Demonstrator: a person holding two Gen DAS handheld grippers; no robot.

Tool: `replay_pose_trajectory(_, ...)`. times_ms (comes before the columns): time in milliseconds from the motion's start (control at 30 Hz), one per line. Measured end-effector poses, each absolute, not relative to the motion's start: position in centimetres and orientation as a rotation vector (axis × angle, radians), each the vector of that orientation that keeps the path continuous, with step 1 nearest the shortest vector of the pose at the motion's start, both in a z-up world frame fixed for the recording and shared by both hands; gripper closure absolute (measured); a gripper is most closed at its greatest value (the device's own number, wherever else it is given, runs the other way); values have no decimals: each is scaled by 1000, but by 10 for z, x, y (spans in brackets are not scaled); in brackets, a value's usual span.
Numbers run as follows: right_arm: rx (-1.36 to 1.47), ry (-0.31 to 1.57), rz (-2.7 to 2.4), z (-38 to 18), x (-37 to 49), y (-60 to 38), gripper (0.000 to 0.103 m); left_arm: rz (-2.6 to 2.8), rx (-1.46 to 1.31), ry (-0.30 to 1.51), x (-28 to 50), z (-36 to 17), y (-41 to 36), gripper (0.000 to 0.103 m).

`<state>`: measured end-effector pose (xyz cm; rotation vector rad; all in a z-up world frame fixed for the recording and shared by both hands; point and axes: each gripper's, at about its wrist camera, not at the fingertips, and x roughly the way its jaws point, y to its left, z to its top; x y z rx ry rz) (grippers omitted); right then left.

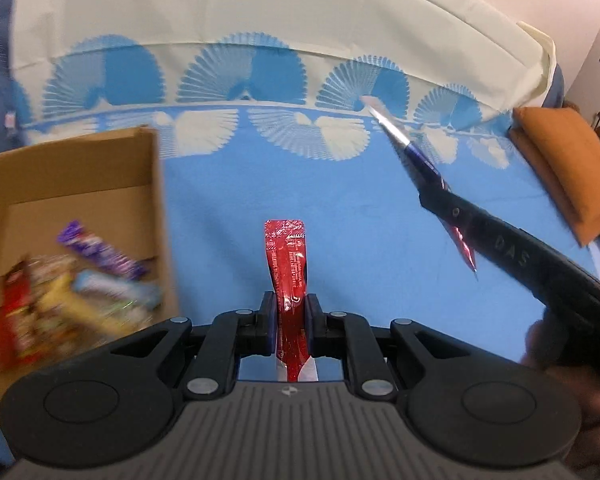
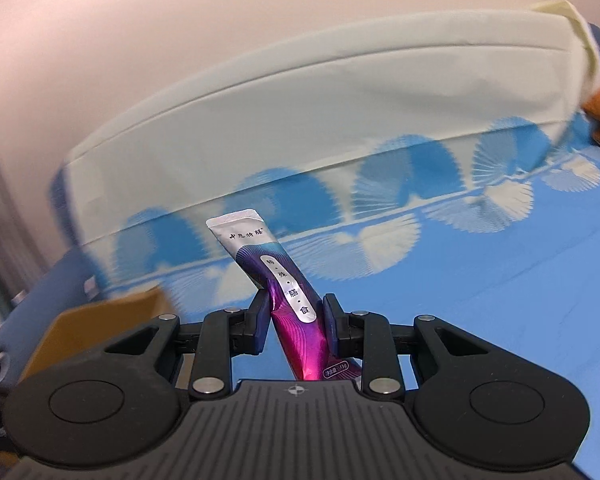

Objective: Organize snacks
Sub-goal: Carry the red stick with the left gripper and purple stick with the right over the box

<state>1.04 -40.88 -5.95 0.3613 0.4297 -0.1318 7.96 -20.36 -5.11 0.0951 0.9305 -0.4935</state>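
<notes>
Left gripper point(image 1: 290, 312) pinching red sachet point(image 1: 286, 256) at mid-length, upright. Right gripper point(image 2: 296, 316) pinching purple sachet point(image 2: 284, 292), tilted left. Both raised above blue bed cover point(image 1: 340, 208), probably for carrying to cardboard box point(image 1: 76, 184) already holding snacks point(image 1: 80, 284).

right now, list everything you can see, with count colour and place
red sachet: one, red, clamped upright in the left claw
purple sachet: one, silver top, purple to magenta body, clamped tilted in the right claw
cardboard box: one, brown, open, on the bed at left
snacks in box: several, purple, yellow, red wrappers, blurred, count unclear
bedspread: one, blue with white fan pattern, under everything
cream sheet: one, pale, across the far side
cushions: two stacked, orange, far right
left claw: black, shut on the red sachet
right claw: black, shut on the purple sachet
hand: one, partly seen, holding the right claw's grip
</notes>
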Motion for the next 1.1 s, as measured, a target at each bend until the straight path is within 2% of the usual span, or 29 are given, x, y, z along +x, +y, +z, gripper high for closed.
replay_pose_trajectory(433, 284, 607, 150, -38, -93, -251, 73, -340, 106, 865, -23, -26, -53, 88)
replay_pose_trajectory(600, 215, 605, 223, -26, -111, -208, 73, -285, 69, 836, -45, -16, -9, 88)
replay_pose_trajectory(1100, 106, 573, 250, -9, -133, -180, 73, -259, 5, 801, -65, -10, 23, 88)
